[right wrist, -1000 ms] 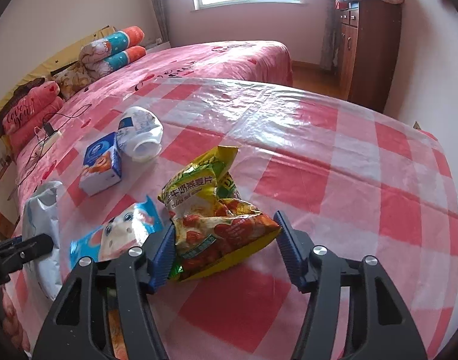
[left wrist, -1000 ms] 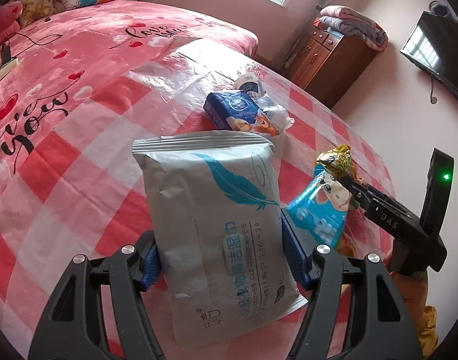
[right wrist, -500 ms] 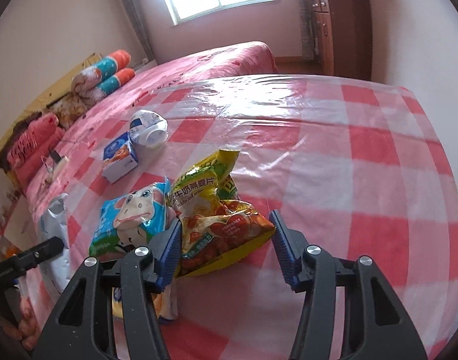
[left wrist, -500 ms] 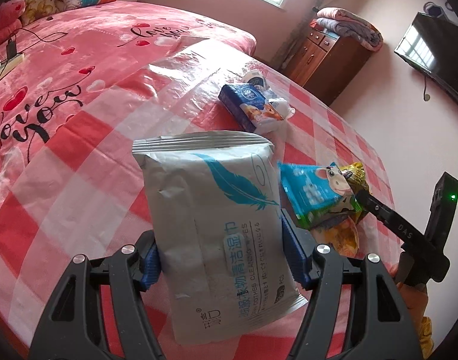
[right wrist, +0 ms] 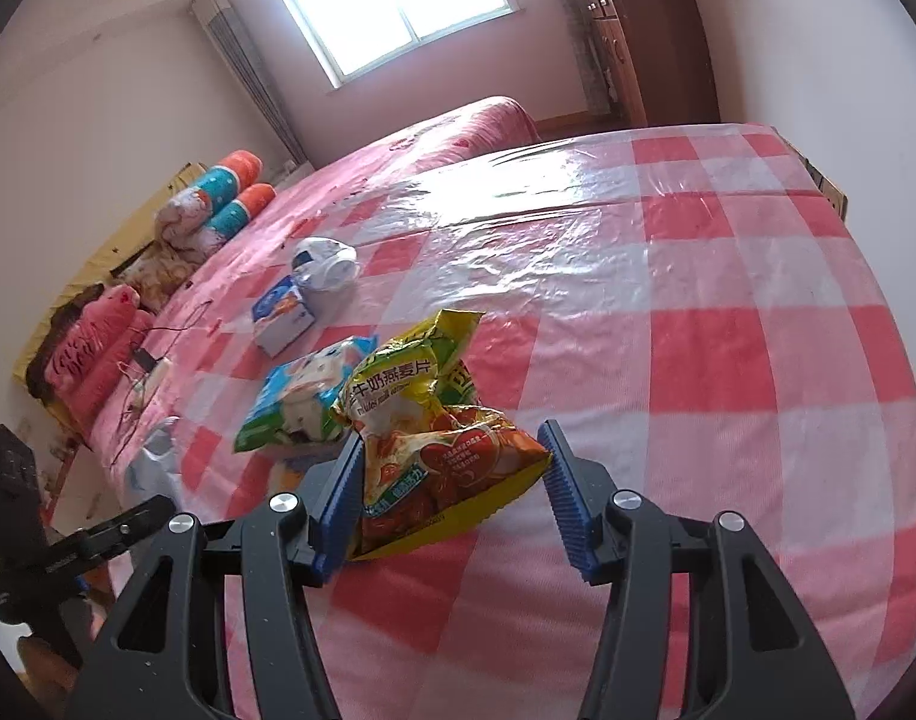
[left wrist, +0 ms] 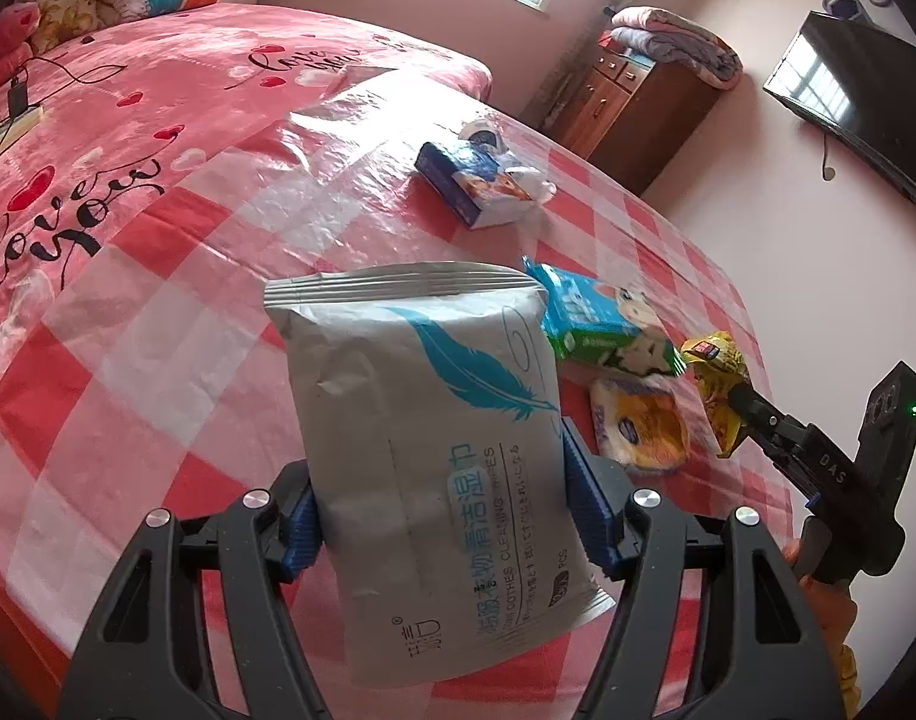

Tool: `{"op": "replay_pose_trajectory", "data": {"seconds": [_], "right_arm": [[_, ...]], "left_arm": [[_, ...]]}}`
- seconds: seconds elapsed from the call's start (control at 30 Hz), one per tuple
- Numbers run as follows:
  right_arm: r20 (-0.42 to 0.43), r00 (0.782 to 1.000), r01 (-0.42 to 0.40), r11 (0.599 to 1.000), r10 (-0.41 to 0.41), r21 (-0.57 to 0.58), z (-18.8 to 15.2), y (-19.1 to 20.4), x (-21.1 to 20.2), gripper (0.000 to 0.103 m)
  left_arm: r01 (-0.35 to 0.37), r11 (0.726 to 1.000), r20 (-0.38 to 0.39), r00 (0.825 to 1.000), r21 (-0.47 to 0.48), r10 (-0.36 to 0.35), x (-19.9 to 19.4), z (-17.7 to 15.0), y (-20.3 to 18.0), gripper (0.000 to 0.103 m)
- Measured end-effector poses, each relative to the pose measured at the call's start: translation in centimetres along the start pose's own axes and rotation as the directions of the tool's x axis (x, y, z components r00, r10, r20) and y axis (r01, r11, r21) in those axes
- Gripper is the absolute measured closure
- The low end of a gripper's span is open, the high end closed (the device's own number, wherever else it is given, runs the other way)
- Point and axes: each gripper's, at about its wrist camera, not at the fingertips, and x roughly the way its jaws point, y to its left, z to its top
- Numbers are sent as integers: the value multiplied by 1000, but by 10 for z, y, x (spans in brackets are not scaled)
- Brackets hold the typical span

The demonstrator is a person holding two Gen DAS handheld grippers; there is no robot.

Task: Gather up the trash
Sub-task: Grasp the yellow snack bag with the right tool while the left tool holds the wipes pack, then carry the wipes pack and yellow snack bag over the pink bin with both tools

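My left gripper (left wrist: 440, 480) is shut on a grey wet-wipes packet (left wrist: 422, 420) with a blue feather print, held upright above the bed. My right gripper (right wrist: 452, 468) is shut on a yellow and orange snack bag (right wrist: 422, 420), both pads against its sides. In the left wrist view that bag (left wrist: 718, 372) sticks out of the right gripper (left wrist: 739, 414) at the far right. A blue and green milk packet (right wrist: 302, 396) lies just left of the bag. Farther off are a blue box (right wrist: 281, 312) and a crumpled white container (right wrist: 326, 261).
A red and white checked plastic sheet (right wrist: 697, 330) covers the pink bed. An orange and white wrapper (left wrist: 637, 426) lies beside the milk packet (left wrist: 601, 324). Pillows (right wrist: 218, 204) and a power strip with cables (left wrist: 14, 120) sit at the head end. A wooden cabinet (left wrist: 643, 102) and a television (left wrist: 865, 102) stand beyond.
Both grippers have travelled sideways over the bed with their packets. The right wrist view has rolled, and its jaws have narrowed slightly on the snack bag. The milk packet now lies nearer the wipes.
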Motion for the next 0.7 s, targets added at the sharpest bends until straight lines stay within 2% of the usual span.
{"op": "replay_pose_trajectory", "data": {"seconds": [0.43, 0.7], "right_arm": [[-28, 998, -60, 998, 60, 6, -31, 19, -25, 47], [-52, 996, -81, 996, 79, -40, -46, 43, -32, 47]], "left_arm": [[15, 1000, -15, 1000, 9, -15, -19, -27, -1, 35], [26, 1000, -7, 1000, 9, -26, -33, -36, 6, 35]]}}
